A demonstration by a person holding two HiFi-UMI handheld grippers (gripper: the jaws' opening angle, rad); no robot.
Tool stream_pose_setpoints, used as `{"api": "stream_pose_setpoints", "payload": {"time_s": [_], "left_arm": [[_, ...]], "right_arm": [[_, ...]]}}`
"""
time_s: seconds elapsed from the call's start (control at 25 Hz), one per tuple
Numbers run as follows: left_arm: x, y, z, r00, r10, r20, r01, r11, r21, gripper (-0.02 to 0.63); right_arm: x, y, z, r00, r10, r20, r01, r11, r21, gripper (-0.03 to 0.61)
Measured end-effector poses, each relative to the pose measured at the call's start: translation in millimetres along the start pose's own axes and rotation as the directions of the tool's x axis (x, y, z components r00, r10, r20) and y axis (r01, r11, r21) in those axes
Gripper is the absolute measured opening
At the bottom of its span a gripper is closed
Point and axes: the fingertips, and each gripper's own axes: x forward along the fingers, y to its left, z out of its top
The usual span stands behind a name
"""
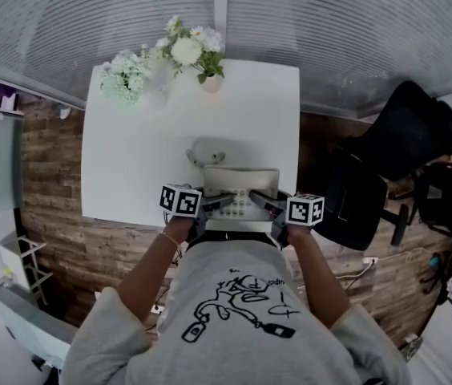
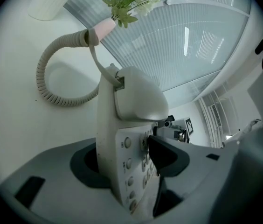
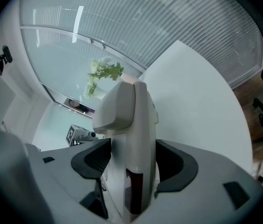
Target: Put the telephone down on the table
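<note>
A cream desk telephone (image 1: 240, 189) with its handset on the cradle sits at the near edge of the white table (image 1: 130, 167); whether its base touches the top I cannot tell. My left gripper (image 1: 216, 202) grips its left side and my right gripper (image 1: 263, 204) its right side. In the left gripper view the keypad side of the telephone (image 2: 130, 120) stands between the dark pads (image 2: 166, 155) of the left gripper (image 2: 127, 158), and its coiled cord (image 2: 52, 80) lies on the table. In the right gripper view the right gripper (image 3: 132, 161) clamps the telephone (image 3: 134, 125).
Two vases of white and pale green flowers (image 1: 186, 50) stand at the table's far edge. A black office chair (image 1: 370, 199) is to the right of the table. A white shelf (image 1: 18, 295) stands low on the left. The floor is wood planks.
</note>
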Motion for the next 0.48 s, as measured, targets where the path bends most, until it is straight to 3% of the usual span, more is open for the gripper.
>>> {"api": "stream_pose_setpoints", "payload": {"time_s": [0.48], "left_arm": [[18, 24, -16, 0.997, 0.072, -0.023, -0.072, 0.997, -0.010, 0.260]], "right_arm": [[7, -29, -17, 0.997, -0.046, -0.062, 0.047, 0.999, 0.019, 0.309]]}}
